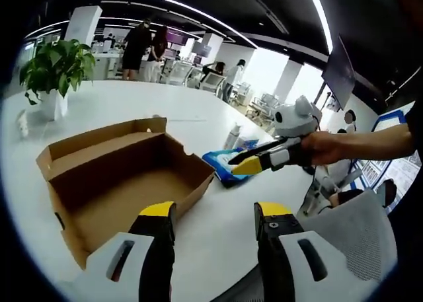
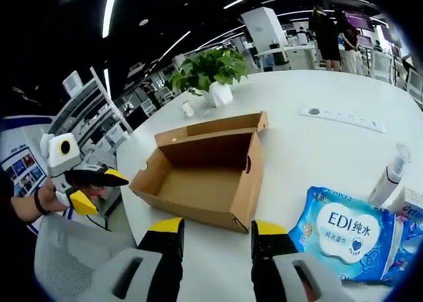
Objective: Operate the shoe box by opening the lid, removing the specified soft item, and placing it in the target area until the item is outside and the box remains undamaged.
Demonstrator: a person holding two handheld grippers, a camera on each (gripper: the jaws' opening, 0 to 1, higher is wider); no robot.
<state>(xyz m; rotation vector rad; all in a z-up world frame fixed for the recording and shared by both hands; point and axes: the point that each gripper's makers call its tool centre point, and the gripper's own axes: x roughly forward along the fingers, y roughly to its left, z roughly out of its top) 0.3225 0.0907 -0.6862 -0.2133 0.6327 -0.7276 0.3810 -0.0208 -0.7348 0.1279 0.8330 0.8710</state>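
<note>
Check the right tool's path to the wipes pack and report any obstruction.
Nothing visible blocks it. The wipes pack lies flat on the white table, just right of the open right tool. The open shoe box sits to the other side, off that path.

I stand in an open office with a dark ceiling and curved light strips. A potted plant sits on the white table; bright windows lie beyond, with people among distant desks.
</note>
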